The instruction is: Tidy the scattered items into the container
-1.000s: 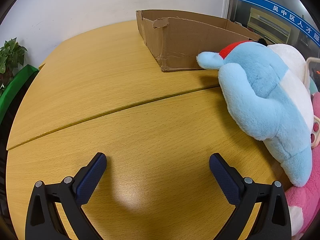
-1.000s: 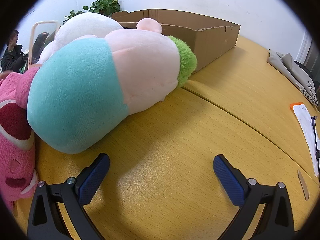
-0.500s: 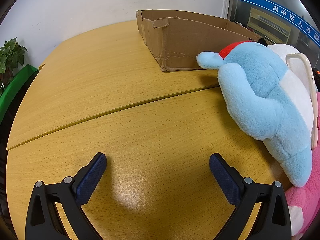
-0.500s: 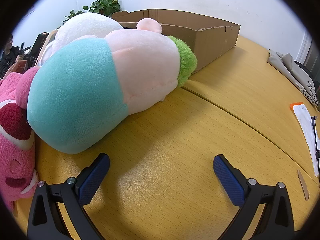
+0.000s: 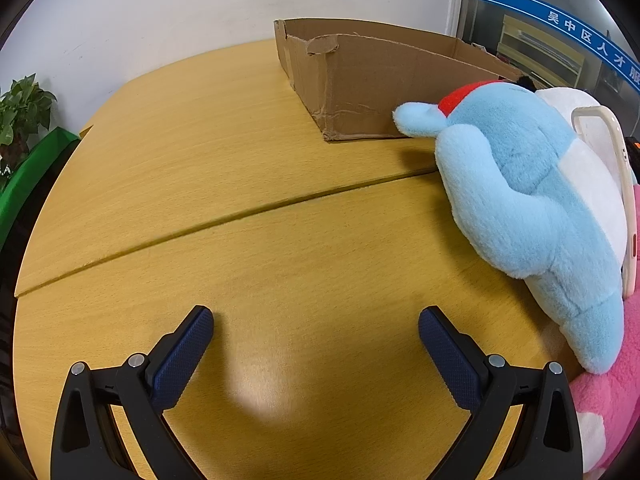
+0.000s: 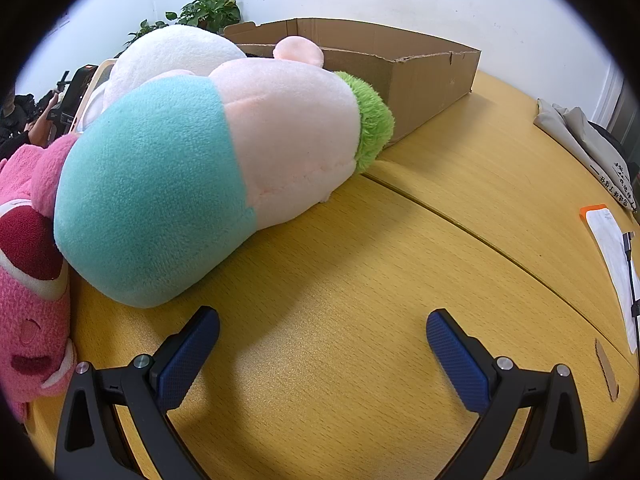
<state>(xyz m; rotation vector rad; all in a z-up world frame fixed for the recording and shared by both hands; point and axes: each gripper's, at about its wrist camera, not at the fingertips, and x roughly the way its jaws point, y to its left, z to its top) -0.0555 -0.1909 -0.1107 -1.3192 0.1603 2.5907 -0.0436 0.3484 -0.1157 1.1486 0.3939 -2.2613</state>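
A shallow cardboard box (image 5: 360,76) stands at the far side of the wooden table; it also shows in the right wrist view (image 6: 400,64). A light blue and white plush (image 5: 528,200) lies right of my left gripper (image 5: 316,338), which is open and empty over bare table. A teal, pale pink and green plush (image 6: 208,168) lies left of and beyond my right gripper (image 6: 323,338), also open and empty. A pink plush (image 6: 28,292) lies at the far left there, and at the lower right of the left wrist view (image 5: 608,408). A white plush (image 6: 172,56) lies behind.
A phone in a pale case (image 5: 612,184) is held up behind the blue plush. A potted plant (image 5: 20,116) stands off the table's left. Papers (image 6: 616,264) and a folded cloth (image 6: 584,144) lie at the table's right edge. A person (image 6: 24,120) is beyond the plushes.
Both grippers stay still and open. The phone in the pale case behind the plushes has moved further into view and changed its angle.
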